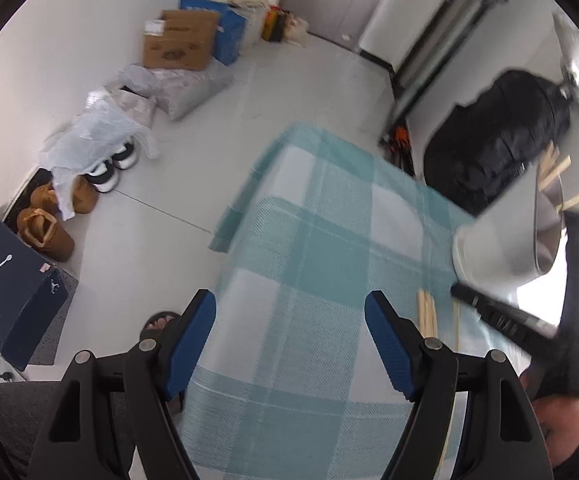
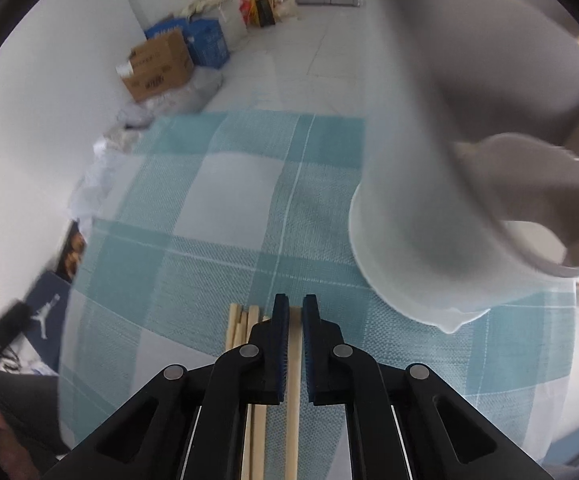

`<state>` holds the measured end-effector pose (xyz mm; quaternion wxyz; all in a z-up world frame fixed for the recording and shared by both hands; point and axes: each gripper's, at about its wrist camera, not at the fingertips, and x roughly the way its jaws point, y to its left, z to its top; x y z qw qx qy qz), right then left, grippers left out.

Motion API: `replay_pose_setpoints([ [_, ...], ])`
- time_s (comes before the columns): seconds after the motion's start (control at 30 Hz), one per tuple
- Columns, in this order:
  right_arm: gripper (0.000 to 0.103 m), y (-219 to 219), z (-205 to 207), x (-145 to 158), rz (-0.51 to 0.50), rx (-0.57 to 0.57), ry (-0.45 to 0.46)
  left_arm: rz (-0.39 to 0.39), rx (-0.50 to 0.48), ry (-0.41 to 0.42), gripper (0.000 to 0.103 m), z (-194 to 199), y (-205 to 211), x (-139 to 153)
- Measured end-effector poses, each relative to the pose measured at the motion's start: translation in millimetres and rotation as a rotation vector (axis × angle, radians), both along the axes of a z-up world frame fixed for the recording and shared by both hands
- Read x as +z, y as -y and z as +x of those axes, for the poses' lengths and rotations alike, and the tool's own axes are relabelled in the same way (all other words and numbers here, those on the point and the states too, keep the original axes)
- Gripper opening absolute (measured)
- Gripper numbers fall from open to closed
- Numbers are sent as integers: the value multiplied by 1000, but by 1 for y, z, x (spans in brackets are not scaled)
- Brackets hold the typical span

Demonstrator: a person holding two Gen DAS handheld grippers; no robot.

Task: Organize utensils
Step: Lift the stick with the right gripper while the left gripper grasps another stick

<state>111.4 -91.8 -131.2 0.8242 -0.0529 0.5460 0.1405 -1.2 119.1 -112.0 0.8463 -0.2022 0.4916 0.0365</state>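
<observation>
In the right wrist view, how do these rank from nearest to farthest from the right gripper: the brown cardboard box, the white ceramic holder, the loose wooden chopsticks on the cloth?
1. Loose wooden chopsticks: just left of the right gripper, on the checked cloth.
2. White ceramic holder: ahead and right, on the cloth.
3. Brown cardboard box: far left, on the floor by the wall.

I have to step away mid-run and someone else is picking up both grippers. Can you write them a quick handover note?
Left claw: open, empty, above the checked cloth.
Right claw: nearly shut around one chopstick; whether it grips is unclear.
Other chopsticks lie loose on the cloth, just left of that claw.
White cup stands on the cloth to the right; the left view shows a few sticks already in it.
Left to do: move the held stick and the loose ones into the cup.
</observation>
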Motion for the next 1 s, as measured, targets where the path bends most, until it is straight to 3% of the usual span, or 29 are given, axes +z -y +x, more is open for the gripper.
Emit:
replay_pose_setpoints([
  [0.07, 6, 11, -4, 15, 60, -15, 35, 6, -71, -22, 73, 2, 15, -3],
  [0.17, 6, 31, -12, 41, 154, -34, 100, 79, -175, -33, 73, 4, 46, -7],
  [0.33, 6, 57, -28, 74, 259, -35, 195, 108, -264, -109, 73, 9, 78, -22],
  [0.47, 6, 79, -34, 90, 315, -50, 225, 113, -282, -143, 73, 8, 86, -28],
  [0.63, 6, 103, -41, 102, 344, -58, 233, 177, -288, -151, 73, 13, 96, -31],
  [1.0, 6, 130, -51, 103, 384, -73, 272, 293, -306, -165, 74, 30, 111, -38],
])
